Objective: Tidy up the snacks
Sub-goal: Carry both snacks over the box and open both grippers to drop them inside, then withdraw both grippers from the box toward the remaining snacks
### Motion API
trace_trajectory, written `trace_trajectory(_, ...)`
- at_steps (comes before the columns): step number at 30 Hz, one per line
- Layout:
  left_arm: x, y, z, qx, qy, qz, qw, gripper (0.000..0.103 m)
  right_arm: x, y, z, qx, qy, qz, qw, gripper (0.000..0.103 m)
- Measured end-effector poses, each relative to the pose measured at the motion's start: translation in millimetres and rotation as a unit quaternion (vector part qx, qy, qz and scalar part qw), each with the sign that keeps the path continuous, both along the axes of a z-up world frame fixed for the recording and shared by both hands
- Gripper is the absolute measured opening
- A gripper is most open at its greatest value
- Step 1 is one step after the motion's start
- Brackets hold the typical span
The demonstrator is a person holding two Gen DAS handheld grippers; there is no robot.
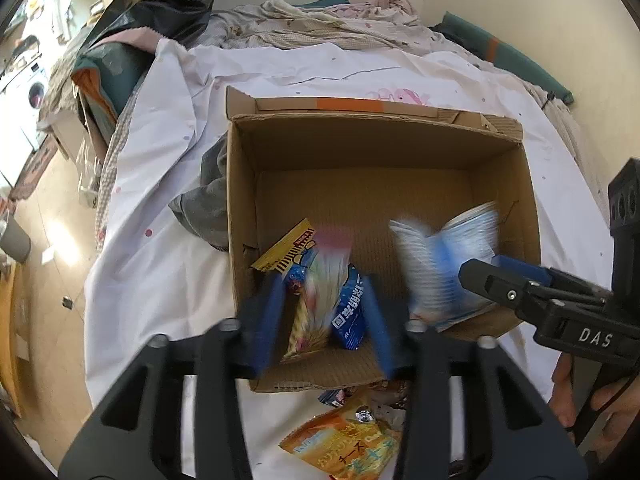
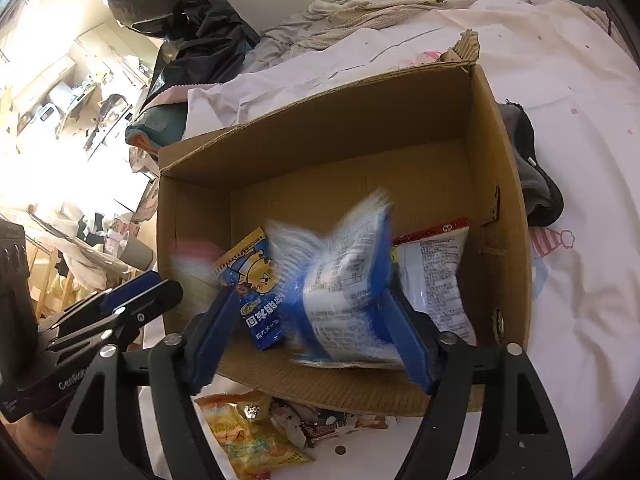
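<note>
An open cardboard box (image 1: 500, 184) (image 2: 492, 128) stands on a white bed sheet. My left gripper (image 1: 324, 320) is open over its near left corner; a blurred pastel striped packet (image 1: 324, 280) is between the fingers, above a blue-and-yellow snack bag (image 1: 350, 312) (image 2: 256, 276). My right gripper (image 2: 316, 320) (image 1: 496, 272) is open over the box's near right; a blurred blue-and-white packet (image 2: 344, 280) (image 1: 444, 264) is between its fingers. A white-and-red bag (image 2: 436, 272) lies in the box.
Outside the box's near wall lie an orange-yellow snack bag (image 1: 352, 444) (image 2: 248, 436) and several small wrappers (image 2: 320, 424). A dark grey garment (image 1: 208, 204) (image 2: 536, 172) lies beside the box. Crumpled bedding (image 1: 320, 24) and a black bag (image 2: 188, 24) sit behind.
</note>
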State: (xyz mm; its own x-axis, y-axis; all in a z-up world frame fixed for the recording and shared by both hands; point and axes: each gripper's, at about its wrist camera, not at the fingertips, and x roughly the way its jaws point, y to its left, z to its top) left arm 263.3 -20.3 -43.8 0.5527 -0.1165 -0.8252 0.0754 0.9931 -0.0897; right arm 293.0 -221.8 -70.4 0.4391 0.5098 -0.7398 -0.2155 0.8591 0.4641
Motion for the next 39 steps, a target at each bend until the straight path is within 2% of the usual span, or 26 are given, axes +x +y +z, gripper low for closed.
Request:
trace_trajectory(2, -1, -1, 2, 0.01, -0.006, 0.002, 0.9999, 0.053, 0, -1, 0, 0.001, 0.0, 0.0, 1.0, 0.084)
trace_trajectory(6, -2, 3, 5, 0.001, -0.014, 0.009, 0.9999, 0.078, 0, 0, 2, -0.001, -0.001, 0.0, 1.0, 0.087)
trace_trajectory(13, -6, 6, 6, -0.011, -0.018, 0.009, 0.9998, 0.079, -6, 0, 15, -0.002, -0.022, 0.001, 1.0, 0.087)
trace_trajectory(20, -25, 20, 20, -0.028, -0.042, 0.021, 0.9985, 0.079, -24, -6, 30, -0.01, -0.055, -0.013, 0.998, 0.088)
trace_trajectory(22, -31, 25, 25, -0.03, -0.047, 0.025, 0.9981, 0.084, -30, -8, 34, -0.009, -0.058, -0.017, 0.998, 0.09)
trace_trajectory(24, -36, 29, 28, -0.028, -0.053, 0.034, 0.9976, 0.098, -38, -11, 37, -0.006, -0.059, -0.02, 0.998, 0.093)
trace_trajectory(25, -40, 32, 29, -0.029, -0.057, 0.04, 0.9972, 0.099, -42, -13, 39, -0.004, -0.059, -0.023, 0.998, 0.093)
trace_trajectory(29, -52, 38, 28, -0.037, -0.043, 0.05, 0.9971, 0.1, -57, -15, 44, -0.001, -0.064, -0.027, 0.998, 0.094)
trace_trajectory(36, -76, 41, 21, -0.029, -0.024, 0.061, 0.9974, 0.1, -85, -19, 39, -0.005, -0.049, -0.035, 0.998, 0.094)
trace_trajectory(39, -84, 47, 17, -0.039, -0.014, 0.071, 0.9966, 0.1, -95, -20, 37, -0.005, -0.044, -0.035, 0.998, 0.094)
